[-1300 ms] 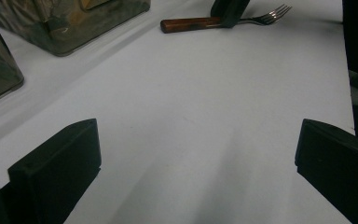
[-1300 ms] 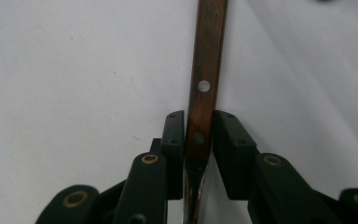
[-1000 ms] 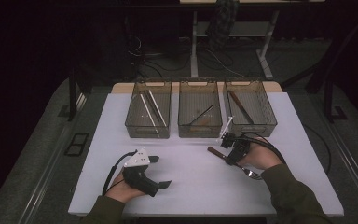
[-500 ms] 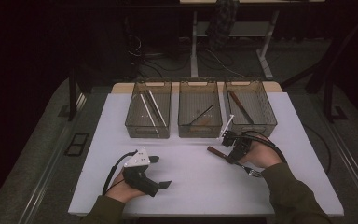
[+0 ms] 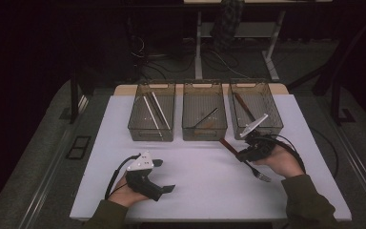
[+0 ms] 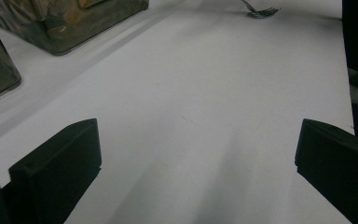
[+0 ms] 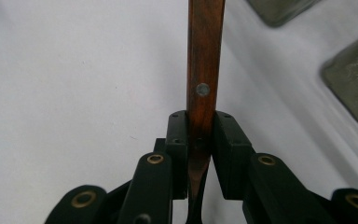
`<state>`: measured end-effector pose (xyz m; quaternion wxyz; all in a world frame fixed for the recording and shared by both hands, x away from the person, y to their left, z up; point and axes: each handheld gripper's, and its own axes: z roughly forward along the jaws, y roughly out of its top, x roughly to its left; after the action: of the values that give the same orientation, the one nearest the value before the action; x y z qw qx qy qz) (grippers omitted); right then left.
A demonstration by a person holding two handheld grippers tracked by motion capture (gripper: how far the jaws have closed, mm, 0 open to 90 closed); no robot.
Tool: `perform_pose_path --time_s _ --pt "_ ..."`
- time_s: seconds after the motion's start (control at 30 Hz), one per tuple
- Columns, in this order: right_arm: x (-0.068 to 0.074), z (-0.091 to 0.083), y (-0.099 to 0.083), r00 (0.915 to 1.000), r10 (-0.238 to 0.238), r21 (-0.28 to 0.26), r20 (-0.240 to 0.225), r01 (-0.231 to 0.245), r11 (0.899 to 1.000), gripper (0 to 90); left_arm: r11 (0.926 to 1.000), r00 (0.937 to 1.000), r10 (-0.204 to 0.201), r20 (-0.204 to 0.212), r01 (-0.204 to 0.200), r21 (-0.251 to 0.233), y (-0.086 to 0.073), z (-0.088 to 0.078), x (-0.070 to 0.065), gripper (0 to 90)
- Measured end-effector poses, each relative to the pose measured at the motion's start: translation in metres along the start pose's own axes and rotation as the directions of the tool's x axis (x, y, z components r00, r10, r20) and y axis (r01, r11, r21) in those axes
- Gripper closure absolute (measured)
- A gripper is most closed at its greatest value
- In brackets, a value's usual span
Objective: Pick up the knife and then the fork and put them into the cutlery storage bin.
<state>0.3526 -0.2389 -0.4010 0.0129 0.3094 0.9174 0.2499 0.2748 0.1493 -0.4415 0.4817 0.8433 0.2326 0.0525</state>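
A fork with a brown wooden handle (image 7: 205, 56) is clamped in my right gripper (image 7: 200, 126), whose pads press on both sides of the handle. In the high view the right gripper (image 5: 245, 153) hovers at the table's right, in front of the right bin. The handle end (image 5: 226, 144) points left toward the bins, and the metal tines (image 5: 262, 176) trail back beside the hand. My left gripper (image 5: 163, 175) rests near the front left of the white table (image 5: 195, 191). Its jaws stand wide apart over bare tabletop in the left gripper view (image 6: 198, 135), and the fork tines (image 6: 261, 9) show far off.
Three clear bins stand in a row at the back. The left bin (image 5: 138, 126) holds pale sticks, the middle bin (image 5: 190, 129) a dark utensil, and the right bin (image 5: 272, 125) a wooden-handled piece. A dark floor surrounds the table.
My right gripper has shifted a little to the right and upward with the fork, and the handle now slants toward the bins. The left gripper has not moved.
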Motion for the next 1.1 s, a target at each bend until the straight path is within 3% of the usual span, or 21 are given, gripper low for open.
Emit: perform_pose_path --time_s 0.17,0.37,0.47,0.7,0.87,1.0,1.1 --pt "-0.006 -0.011 -0.014 0.9993 0.037 -0.128 -0.008 -0.038 0.991 77.0 1.0 1.0 0.001 0.0 -0.001 -0.003 0.0 0.0 -0.001 0.0" --pt "-0.012 -0.023 -0.029 0.9969 0.078 -0.258 -0.012 -0.078 0.963 77.0 1.0 1.0 0.001 0.003 -0.001 -0.01 0.0 -0.001 0.0 0.0" --pt "-0.013 -0.028 -0.033 0.9959 0.09 -0.317 -0.012 -0.089 0.944 77.0 0.9999 1.0 0.004 0.005 -0.004 -0.011 0.0 -0.002 0.0 0.0" --pt "-0.015 -0.038 -0.038 0.9937 0.111 -0.459 -0.015 -0.106 0.882 77.0 0.9999 1.0 0.001 0.007 -0.001 -0.015 0.0 -0.002 0.0 0.0" --pt "-0.015 -0.044 -0.039 0.9904 0.138 -0.511 0.007 -0.115 0.852 77.0 0.9998 1.0 -0.002 0.009 0.002 -0.018 0.0 -0.002 0.001 0.0" --pt "-0.017 -0.052 -0.04 0.9849 0.172 -0.557 0.021 -0.131 0.82 77.0 0.9999 1.0 -0.006 0.006 0.006 -0.014 0.0 -0.002 0.002 0.0" --pt "-0.019 -0.056 -0.04 0.9805 0.193 -0.579 0.035 -0.138 0.804 77.0 0.9999 1.0 -0.007 0.003 0.007 -0.012 -0.001 -0.002 0.002 0.0"
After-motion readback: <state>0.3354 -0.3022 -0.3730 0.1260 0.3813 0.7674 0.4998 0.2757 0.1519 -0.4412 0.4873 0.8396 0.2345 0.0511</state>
